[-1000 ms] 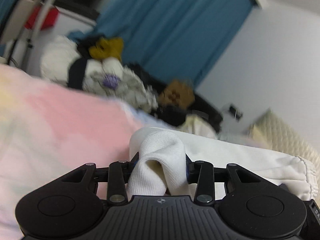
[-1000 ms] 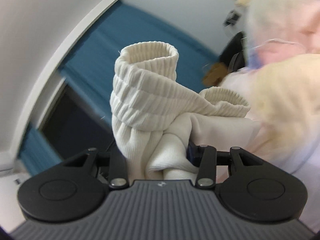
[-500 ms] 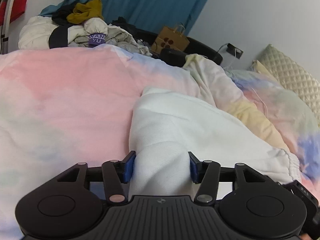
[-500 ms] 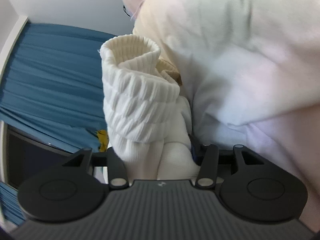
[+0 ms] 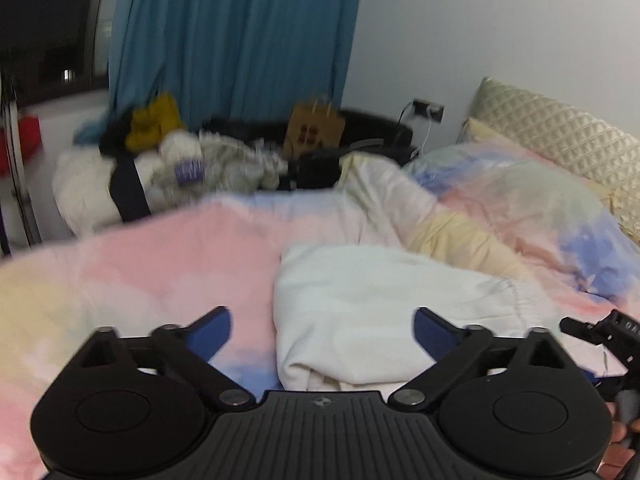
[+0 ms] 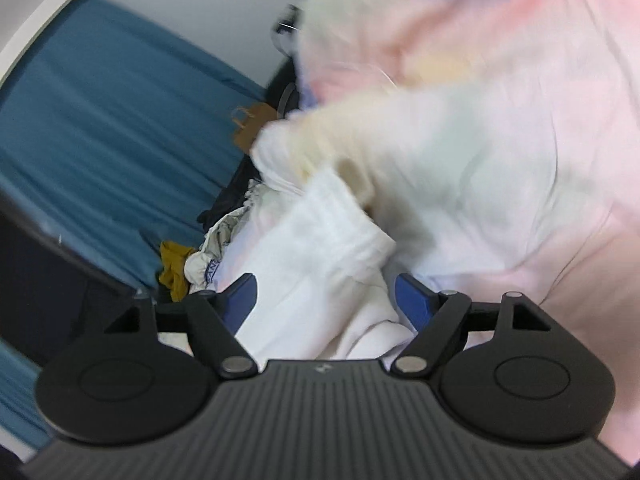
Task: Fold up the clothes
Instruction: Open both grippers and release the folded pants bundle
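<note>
A white sweatshirt-like garment (image 5: 380,312) lies folded over on the pastel duvet (image 5: 160,264). My left gripper (image 5: 322,330) hovers just in front of it, jaws wide and still opening; its blue pads (image 5: 216,332) stand clear of the cloth. In the blurred right wrist view the same white garment (image 6: 320,264) runs between the jaws of my right gripper (image 6: 326,298). Those jaws are opening too, and the cloth sits loosely between the blue pads (image 6: 412,300) without being pinched.
A heap of unfolded clothes (image 5: 168,168) lies at the bed's far left, with a brown paper bag (image 5: 314,128) behind it. A blue curtain (image 5: 240,40) covers the back wall. A quilted pillow (image 5: 560,140) lies at the right.
Both grippers were shut on the white garment and have opened. The left one has drawn back and upward, leaving the garment lying on the duvet. The right view has swung.
</note>
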Available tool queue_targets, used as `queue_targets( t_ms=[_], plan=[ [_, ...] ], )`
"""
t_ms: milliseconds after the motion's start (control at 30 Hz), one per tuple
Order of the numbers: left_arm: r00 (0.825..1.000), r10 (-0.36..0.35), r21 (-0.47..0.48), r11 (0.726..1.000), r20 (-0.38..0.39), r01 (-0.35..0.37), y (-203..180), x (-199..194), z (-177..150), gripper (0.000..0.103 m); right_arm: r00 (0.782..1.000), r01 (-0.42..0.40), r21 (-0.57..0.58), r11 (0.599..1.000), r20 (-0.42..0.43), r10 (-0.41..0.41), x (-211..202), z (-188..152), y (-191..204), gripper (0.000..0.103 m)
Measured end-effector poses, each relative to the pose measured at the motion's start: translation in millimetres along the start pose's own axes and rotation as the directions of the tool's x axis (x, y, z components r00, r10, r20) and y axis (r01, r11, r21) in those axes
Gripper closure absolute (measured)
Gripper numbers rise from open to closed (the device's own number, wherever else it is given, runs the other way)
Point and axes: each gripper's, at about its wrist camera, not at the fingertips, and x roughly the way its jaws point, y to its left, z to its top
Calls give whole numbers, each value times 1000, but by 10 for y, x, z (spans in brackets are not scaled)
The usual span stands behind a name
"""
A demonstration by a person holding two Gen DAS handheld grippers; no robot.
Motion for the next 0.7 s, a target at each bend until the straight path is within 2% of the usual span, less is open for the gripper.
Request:
queue_targets(
  t_ms=[133,233,333,467,567,700],
  plan=[
    [998,3,38,999,64,-6,-158,-581,84,0,1000,-9,-199,980,22,14,-520,-16,483,24],
    [996,1,63,998,88,-7,-269,-963,82,0,998,-28,-323,946,43,44,-946,-53,753,24],
    [995,-35,50,998,97,31,-319,-1328,12,0,996,-35,-428,903,59,66,-1300,-169,1091,24],
    [994,-37,64,997,100,30,-409,-1709,-135,0,997,-23,-518,855,55,60,-1645,-392,1383,24],
    [993,16,100,995,117,-28,-502,-1947,-263,0,997,-32,-556,831,41,66,-1772,-571,1421,24],
    [993,17,105,994,114,-29,-536,-2130,-435,0,995,-4,-591,807,78,62,-1966,-835,1456,14]
  ],
)
